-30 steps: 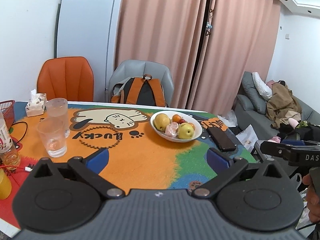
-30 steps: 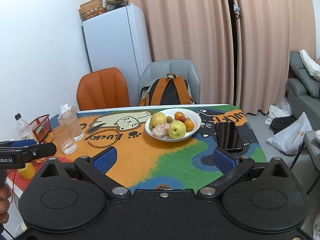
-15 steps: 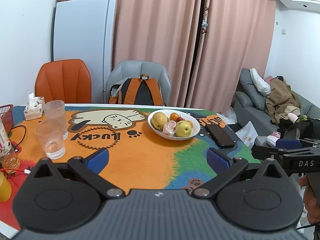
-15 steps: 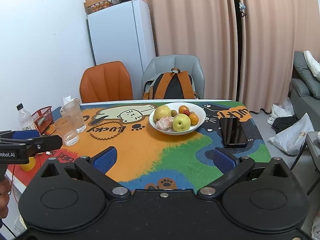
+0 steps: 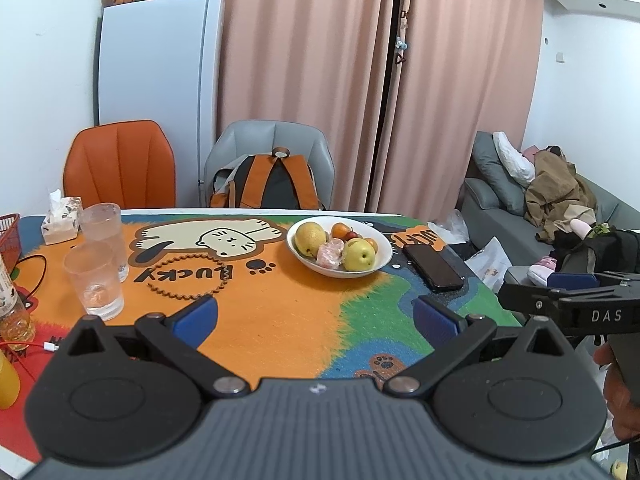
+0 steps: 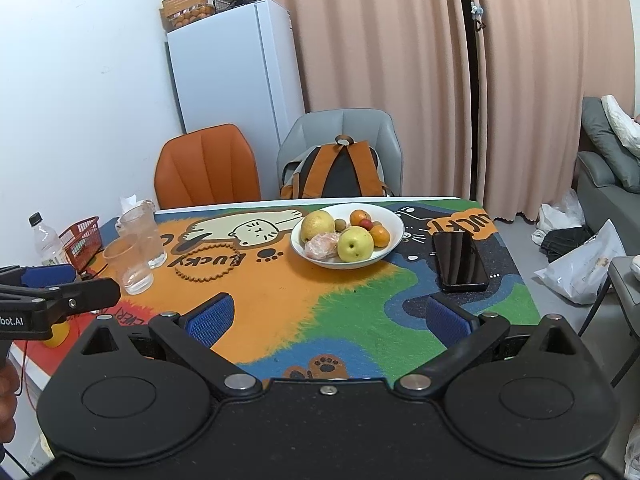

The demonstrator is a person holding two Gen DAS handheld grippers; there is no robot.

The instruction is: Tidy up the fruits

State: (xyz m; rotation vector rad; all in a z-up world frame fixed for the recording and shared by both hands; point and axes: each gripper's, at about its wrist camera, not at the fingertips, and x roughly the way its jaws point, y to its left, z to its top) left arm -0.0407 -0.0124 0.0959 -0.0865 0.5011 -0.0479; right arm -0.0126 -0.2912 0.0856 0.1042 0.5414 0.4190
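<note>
Left wrist view: the left gripper (image 5: 314,316) has its jaws wide apart, holding nothing. The white bowl (image 5: 382,258) of fruit sits mid-frame on the bench (image 5: 280,320).

Right wrist view: the right gripper (image 6: 328,318) is spread too, empty. The bowl (image 6: 394,236) sits above center, beside a black phone (image 6: 458,260).

White walls (image 6: 80,80) enclose the room, with floor-length pink curtains (image 5: 312,80) across the far side and a white refrigerator (image 5: 156,76) in the corner. An orange chair (image 5: 120,164) and a grey chair (image 5: 272,140) stand behind the table (image 6: 360,320); a grey sofa (image 5: 504,216) lies to the right, on grey floor (image 6: 560,300).
</note>
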